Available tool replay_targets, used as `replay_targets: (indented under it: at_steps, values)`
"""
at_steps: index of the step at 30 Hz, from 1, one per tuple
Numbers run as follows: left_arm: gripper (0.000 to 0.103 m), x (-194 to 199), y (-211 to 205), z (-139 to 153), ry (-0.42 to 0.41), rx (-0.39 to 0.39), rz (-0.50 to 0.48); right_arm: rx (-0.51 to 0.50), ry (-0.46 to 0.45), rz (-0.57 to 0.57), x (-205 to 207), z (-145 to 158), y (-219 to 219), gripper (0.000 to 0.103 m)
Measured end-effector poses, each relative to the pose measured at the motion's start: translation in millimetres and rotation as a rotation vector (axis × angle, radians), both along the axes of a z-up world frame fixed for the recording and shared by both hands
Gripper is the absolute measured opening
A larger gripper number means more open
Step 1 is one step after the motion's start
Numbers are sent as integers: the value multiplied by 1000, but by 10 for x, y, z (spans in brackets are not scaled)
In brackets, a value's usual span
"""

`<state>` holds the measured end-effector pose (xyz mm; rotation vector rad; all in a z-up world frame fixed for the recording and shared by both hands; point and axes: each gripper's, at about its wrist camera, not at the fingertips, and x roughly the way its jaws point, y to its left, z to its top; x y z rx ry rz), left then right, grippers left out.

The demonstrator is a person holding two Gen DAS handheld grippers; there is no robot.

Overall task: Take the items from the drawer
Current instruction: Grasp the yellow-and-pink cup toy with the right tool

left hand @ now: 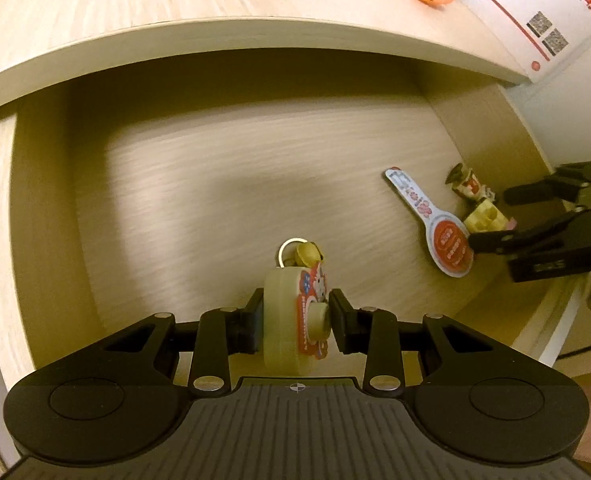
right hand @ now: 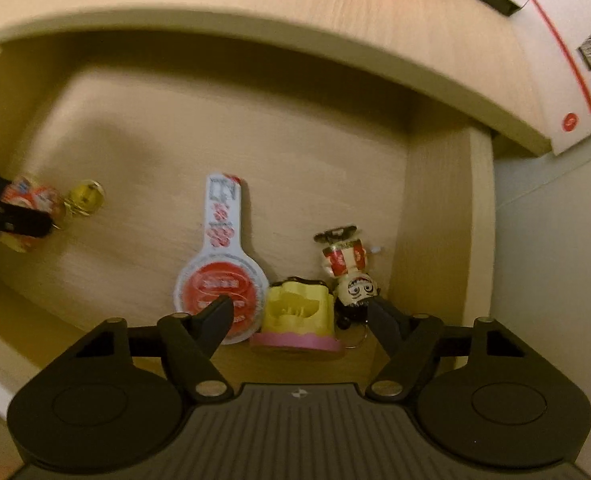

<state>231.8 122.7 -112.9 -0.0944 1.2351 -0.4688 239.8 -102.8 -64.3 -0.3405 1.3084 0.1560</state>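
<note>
My left gripper (left hand: 295,316) clamps a keychain charm (left hand: 295,320); my right gripper (right hand: 299,312) gapes over the yellow toy (right hand: 299,312) inside the wooden drawer (left hand: 215,180).

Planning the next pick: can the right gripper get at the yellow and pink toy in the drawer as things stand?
Probably yes. The right gripper hangs open right over the yellow and pink toy, one finger either side. The red and white paddle and the figurine crowd both sides, so a finger may nudge them.
</note>
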Motion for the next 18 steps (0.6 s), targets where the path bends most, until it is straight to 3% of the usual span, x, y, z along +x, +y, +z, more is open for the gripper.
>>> replay_targets:
  at_steps: [4, 14, 18]
  values:
    - [37, -47, 11, 36, -14, 0, 25, -60, 17, 30, 73, -119, 59, 72]
    - [37, -82, -35, 34, -39, 16, 23, -77, 22, 49, 90, -115, 39, 71]
    - [37, -91, -25, 63, -49, 27, 12, -77, 40, 54, 120, -127, 39, 75]
